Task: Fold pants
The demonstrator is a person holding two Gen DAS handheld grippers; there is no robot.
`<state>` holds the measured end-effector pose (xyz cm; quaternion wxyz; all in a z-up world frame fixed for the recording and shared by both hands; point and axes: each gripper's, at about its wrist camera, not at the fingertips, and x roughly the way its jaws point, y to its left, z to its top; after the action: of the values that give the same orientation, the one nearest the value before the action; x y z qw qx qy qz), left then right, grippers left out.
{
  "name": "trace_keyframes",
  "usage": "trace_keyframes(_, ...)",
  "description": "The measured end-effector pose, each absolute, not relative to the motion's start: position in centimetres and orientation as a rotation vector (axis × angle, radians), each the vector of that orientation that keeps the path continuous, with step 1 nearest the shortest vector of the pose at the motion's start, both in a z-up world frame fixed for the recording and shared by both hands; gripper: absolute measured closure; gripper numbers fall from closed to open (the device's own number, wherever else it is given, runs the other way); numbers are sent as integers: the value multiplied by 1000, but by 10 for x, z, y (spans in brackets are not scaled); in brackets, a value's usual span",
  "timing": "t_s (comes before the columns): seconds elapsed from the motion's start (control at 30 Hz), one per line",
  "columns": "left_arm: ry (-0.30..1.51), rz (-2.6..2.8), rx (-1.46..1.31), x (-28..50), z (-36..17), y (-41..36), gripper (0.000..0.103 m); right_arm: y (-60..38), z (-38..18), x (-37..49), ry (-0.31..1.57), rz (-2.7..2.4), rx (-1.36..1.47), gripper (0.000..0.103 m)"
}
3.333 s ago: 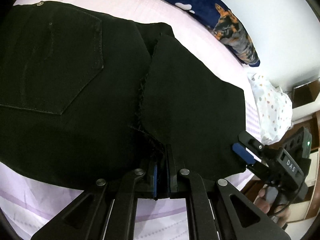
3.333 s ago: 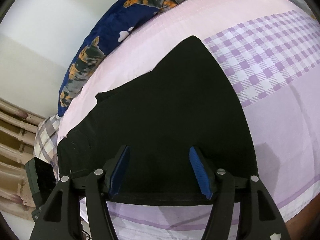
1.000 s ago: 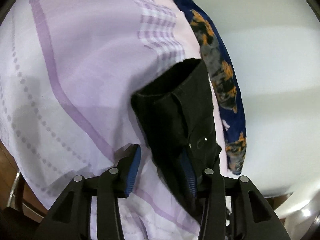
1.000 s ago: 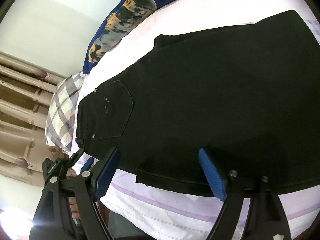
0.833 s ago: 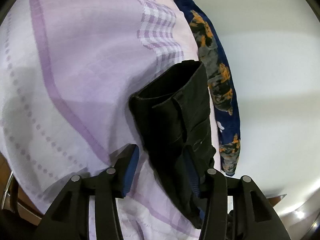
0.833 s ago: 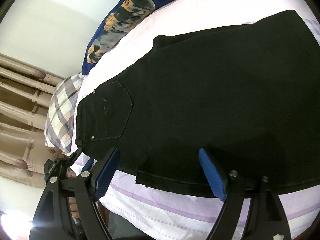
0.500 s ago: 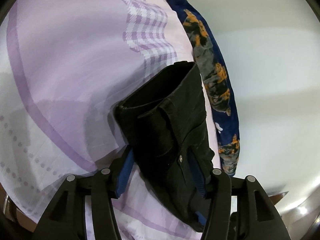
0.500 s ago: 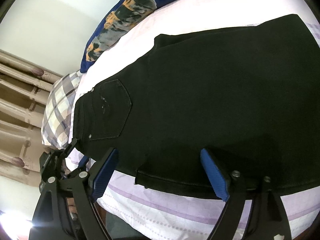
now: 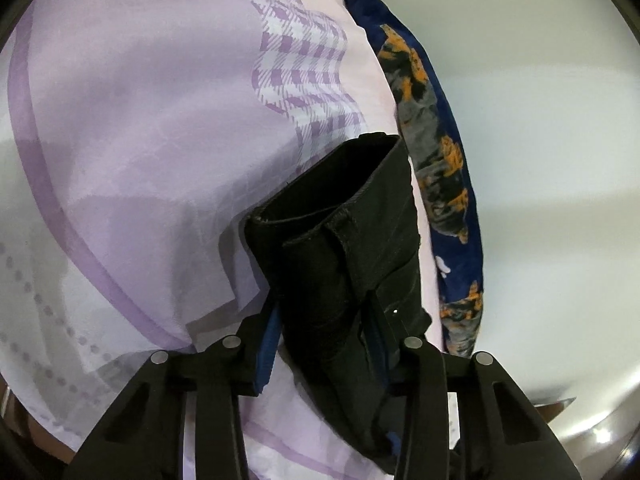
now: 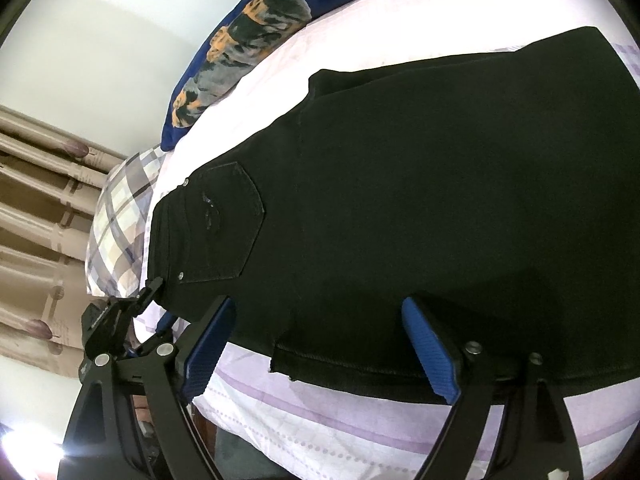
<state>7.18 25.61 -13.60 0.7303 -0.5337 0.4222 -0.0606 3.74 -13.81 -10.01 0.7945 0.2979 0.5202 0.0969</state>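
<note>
The black pants (image 10: pixel 420 184) lay flat on the lilac bedsheet (image 9: pixel 132 128), already doubled. Your left gripper (image 9: pixel 324 340) straddled the waistband end, its fingers close against the cloth; I could not tell whether it had bitten. Your right gripper (image 10: pixel 320 344) hung spread wide above the near hem, grasping nothing. Next, I judge, came lifting the waistband over; the sheet beyond offered room, though the bed's edge sat close below.

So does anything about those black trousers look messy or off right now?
Slightly. The pants lie flat on the bed sheet, but one hem corner juts past the near edge with frayed threads.
</note>
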Motion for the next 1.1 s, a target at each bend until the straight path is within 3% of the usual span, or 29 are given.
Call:
trace_keyframes(0.17, 938, -133, -1186, 75, -140, 257, 63, -138, -100, 38, 1115, 209, 642, 19)
trace_keyframes(0.33, 920, -135, -1256, 74, -143, 260, 56, -137, -99, 38, 1110, 209, 634, 19)
trace_keyframes(0.43, 959, -70, -1219, 75, -140, 258, 74, -136, -99, 38, 1109, 208, 635, 19)
trace_keyframes(0.57, 983, -2, -1166, 77, -128, 252, 79, -138, -100, 37, 1115, 210, 660, 19)
trace_keyframes(0.9, 774, -250, -671, 92, 3, 153, 86, -206, -77, 21, 1011, 127, 799, 19)
trace_keyframes(1.1, 765, -470, -458, 101, 38, 49, 87, -270, -53, -5, 872, 33, 864, 19)
